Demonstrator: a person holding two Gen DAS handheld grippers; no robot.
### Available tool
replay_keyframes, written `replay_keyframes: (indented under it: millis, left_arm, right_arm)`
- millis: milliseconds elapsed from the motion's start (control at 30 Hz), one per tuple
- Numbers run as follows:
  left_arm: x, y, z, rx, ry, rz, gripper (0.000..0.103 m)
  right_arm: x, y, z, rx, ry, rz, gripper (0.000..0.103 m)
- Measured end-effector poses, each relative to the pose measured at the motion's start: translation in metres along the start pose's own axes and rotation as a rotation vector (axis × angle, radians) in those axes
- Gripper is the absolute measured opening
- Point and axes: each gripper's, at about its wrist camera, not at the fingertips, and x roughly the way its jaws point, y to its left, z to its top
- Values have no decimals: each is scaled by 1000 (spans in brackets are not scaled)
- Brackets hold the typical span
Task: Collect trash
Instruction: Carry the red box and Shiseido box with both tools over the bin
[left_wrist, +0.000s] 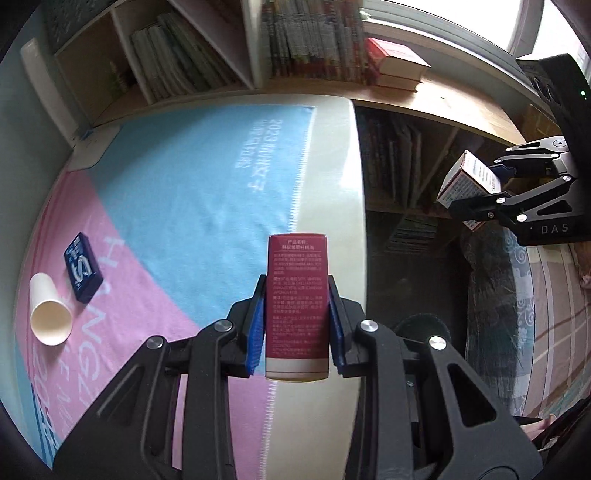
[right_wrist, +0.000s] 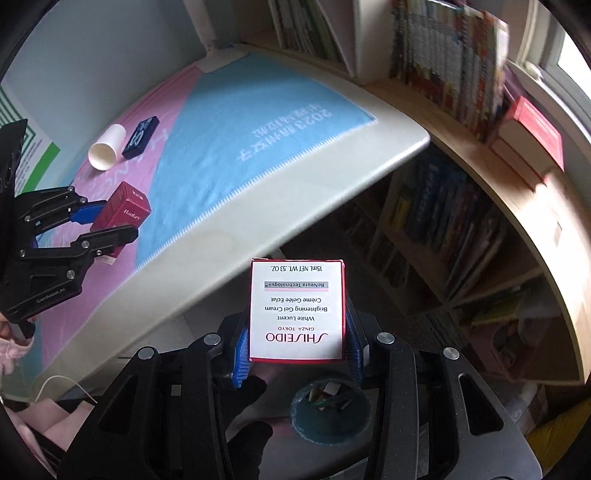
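Observation:
My left gripper (left_wrist: 297, 278) is shut on a dark red carton (left_wrist: 297, 306), held upright above the table's right edge. At the right of that view my right gripper (left_wrist: 474, 190) grips a white and red box (left_wrist: 463, 173) out past the table. In the right wrist view the right gripper (right_wrist: 297, 314) is shut on this white cream box (right_wrist: 297, 310), which hangs over a teal bin (right_wrist: 354, 424) with scraps inside. The left gripper (right_wrist: 120, 218) with its red carton (right_wrist: 127, 208) shows at the left. A white paper cup (left_wrist: 50, 314) and a dark blue box (left_wrist: 83, 267) lie on the cloth.
A pink and blue cloth (left_wrist: 192, 192) covers the white table (left_wrist: 332, 177). Bookshelves (right_wrist: 454, 55) full of books run behind and under a wooden ledge, with red books (left_wrist: 397, 64) stacked on it. A patterned bedcover (left_wrist: 498, 295) lies at the right. A person's sleeve (right_wrist: 9, 350) is at the left.

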Motion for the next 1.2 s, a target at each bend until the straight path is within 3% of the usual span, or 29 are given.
replay_keyframes:
  millis: [400, 733, 1000, 1200]
  left_arm:
    - [17, -151, -23, 255, 72, -171, 27]
    - [29, -240, -59, 401, 139, -271, 27]
    - [37, -280, -80, 452, 178, -303, 27]
    - [43, -292, -89, 476, 200, -312, 27]
  right_arm:
    - [-35, -48, -147, 250, 37, -25, 42]
    - [-50, -60, -244, 403, 58, -24, 42]
    - [-54, -62, -288, 457, 65, -12, 42]
    - [-53, -61, -301, 473, 68, 4, 42]
